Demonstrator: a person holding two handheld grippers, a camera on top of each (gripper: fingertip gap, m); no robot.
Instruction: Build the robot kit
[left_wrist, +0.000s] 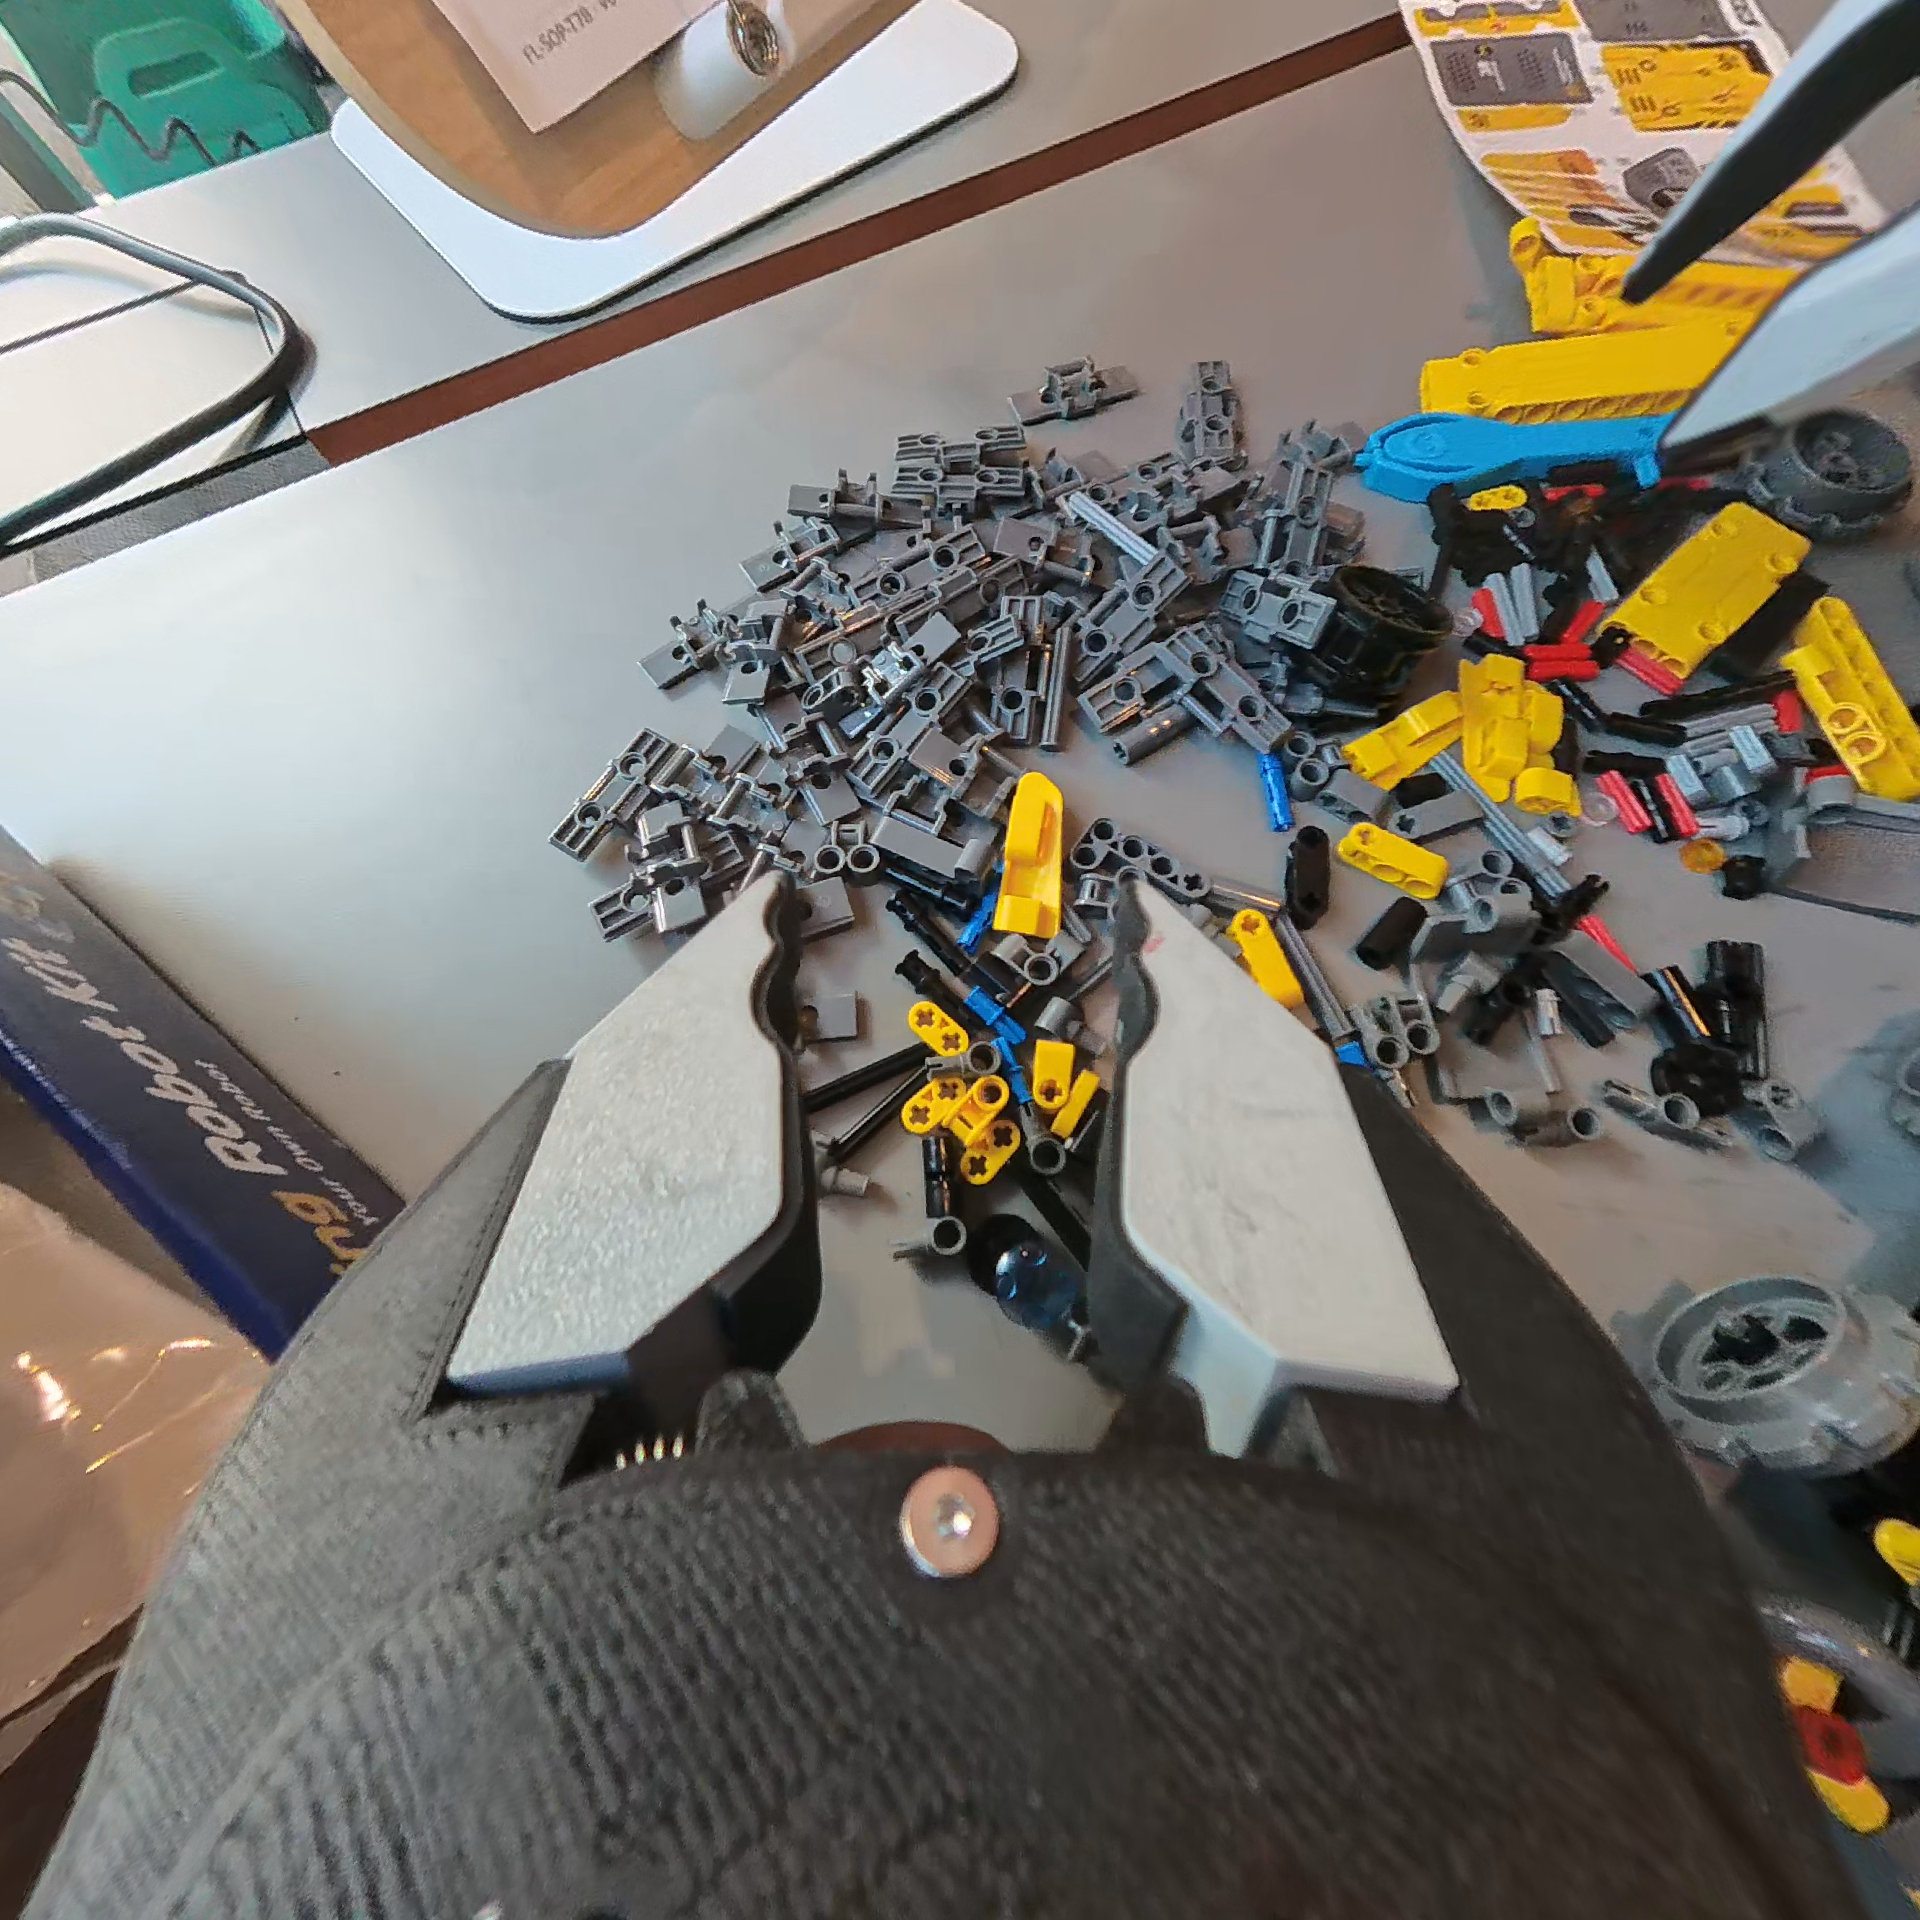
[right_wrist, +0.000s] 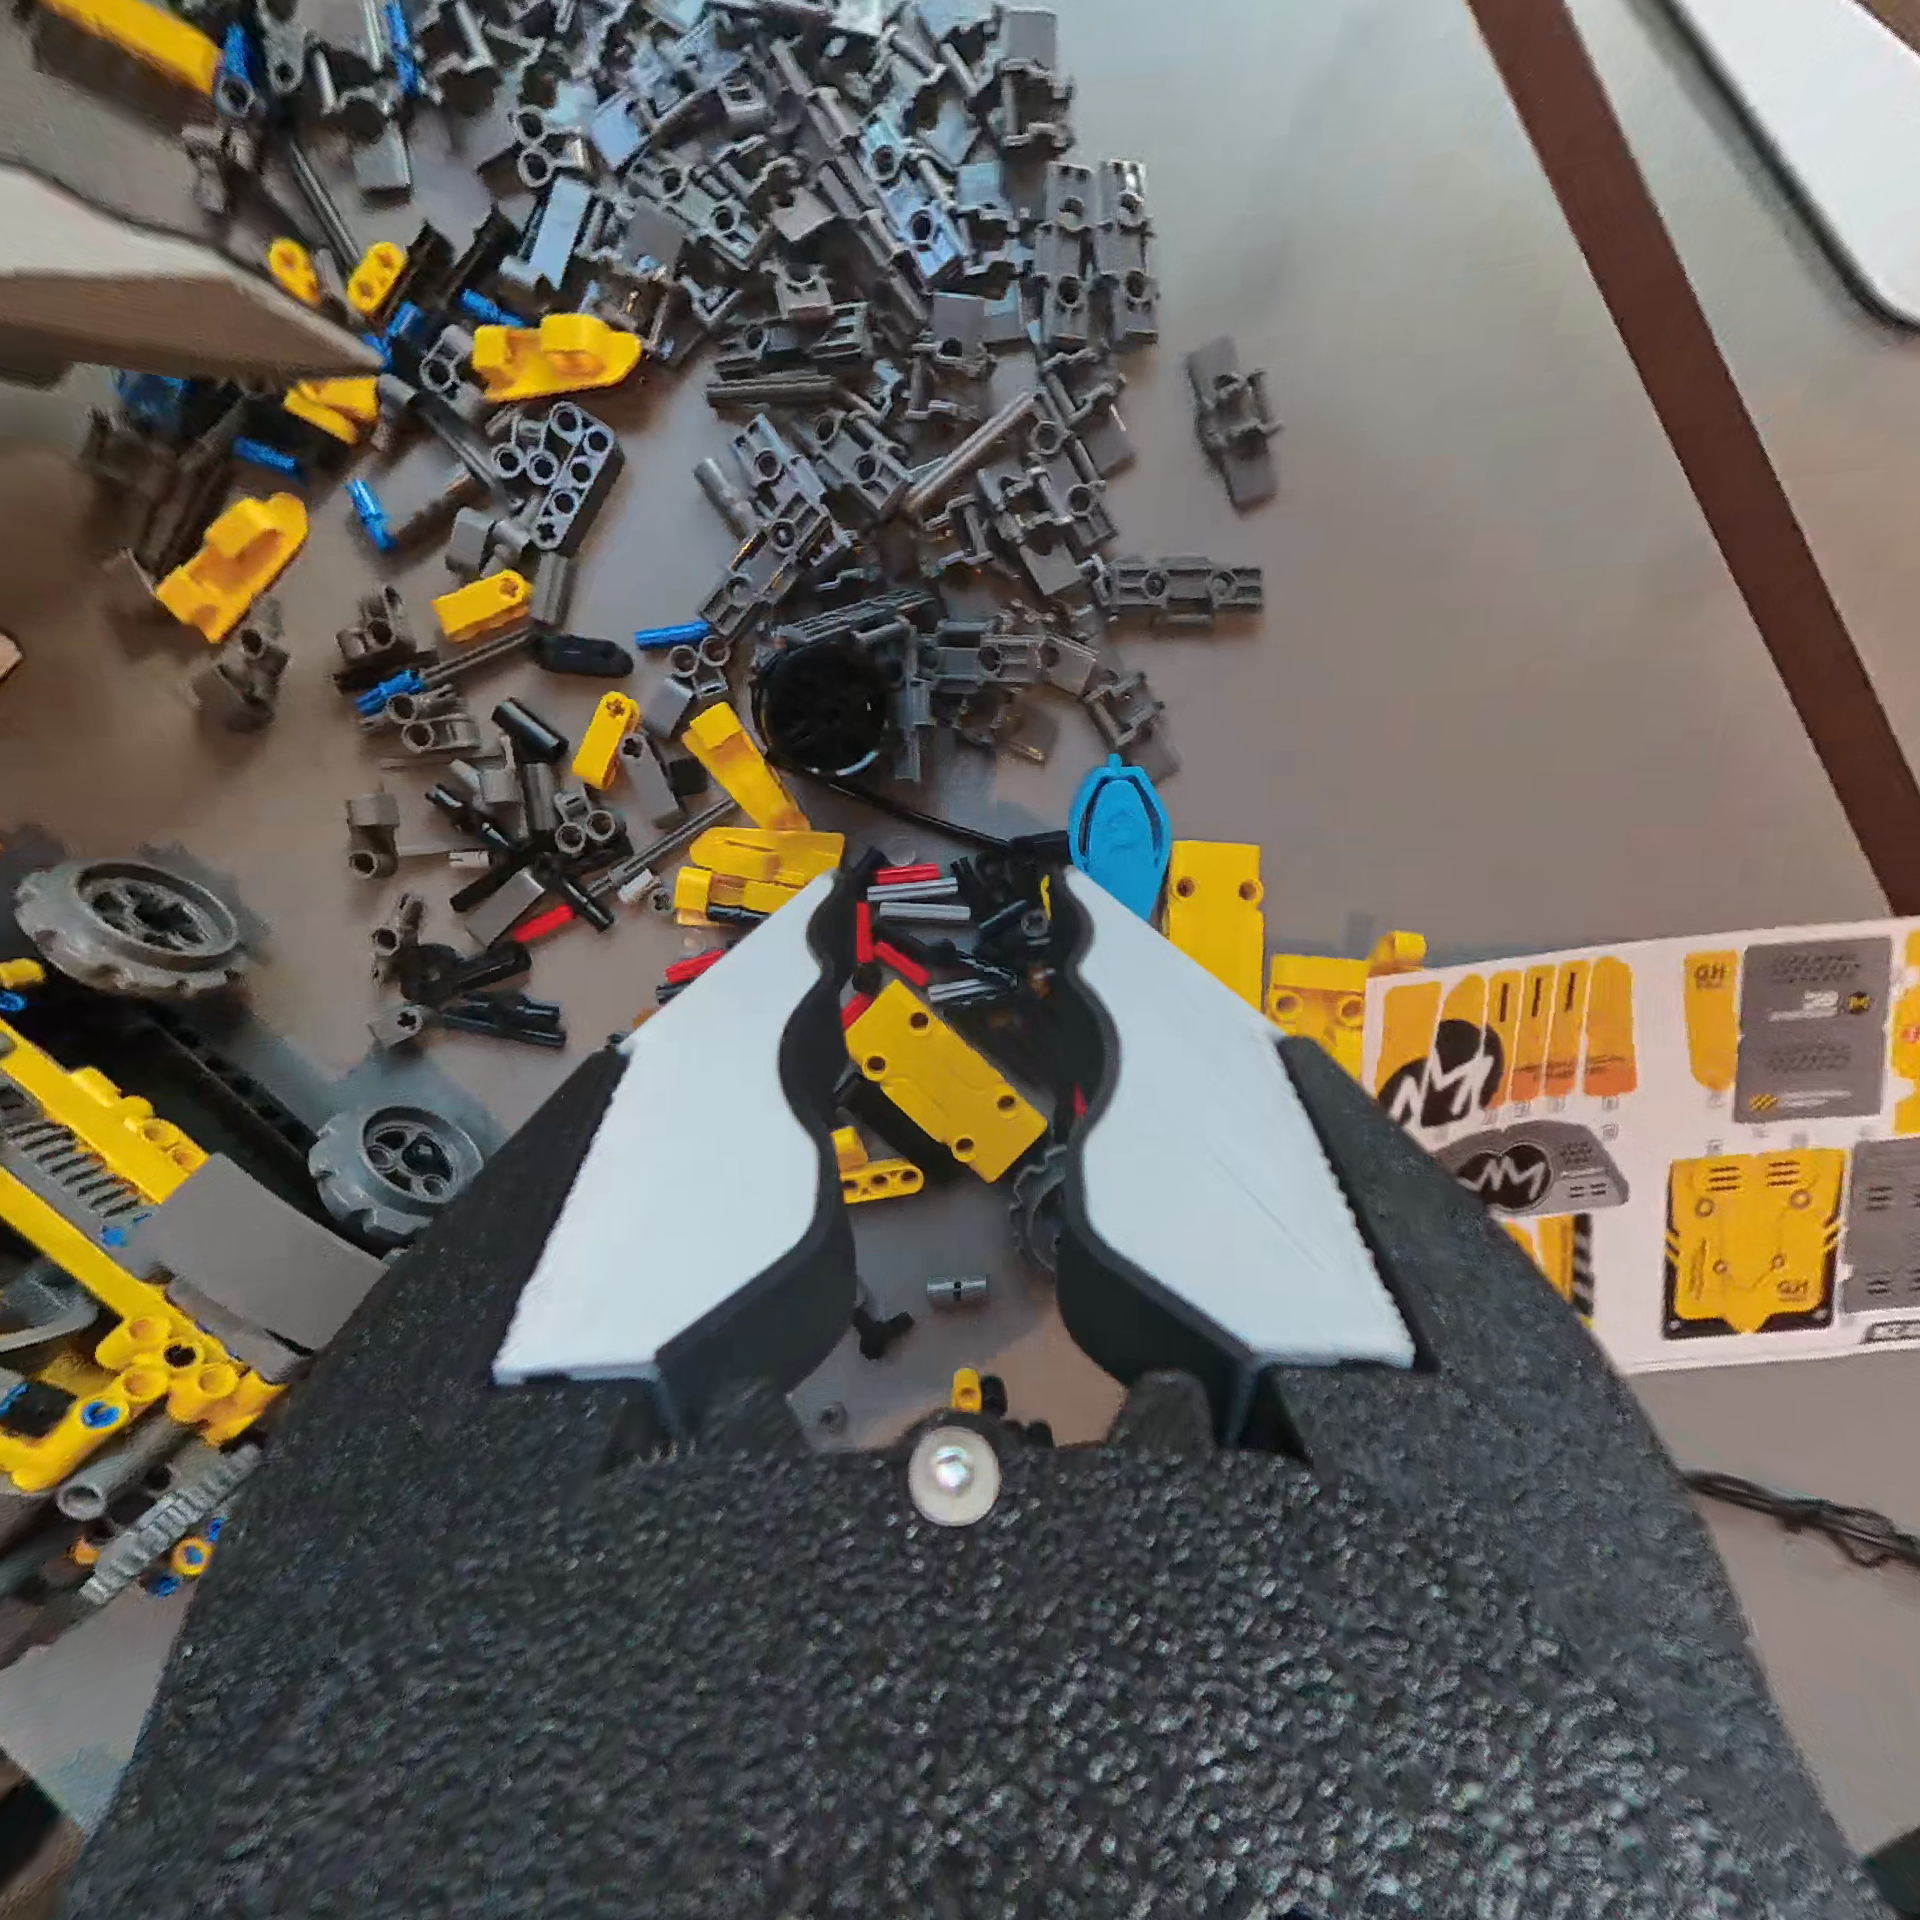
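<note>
The left gripper (left_wrist: 951, 914) is hanging wide open and empty over small yellow connectors (left_wrist: 961, 1117) at its 12 o'clock. The right gripper (right_wrist: 948, 883) is also gaping, holding nothing, straddling a yellow panel (right_wrist: 940, 1081) without clearly touching it. These hard plastic pieces are probably light, stiff and slippery; the panel's long edges are looking best for pinching. Farther off, a grey link pile (left_wrist: 997, 623) is crowding the counter (left_wrist: 312, 675). Only the right wrist view is showing a half-built yellow vehicle (right_wrist: 94, 1278) at 9 o'clock; only the left, a blue box (left_wrist: 156, 1101).
</note>
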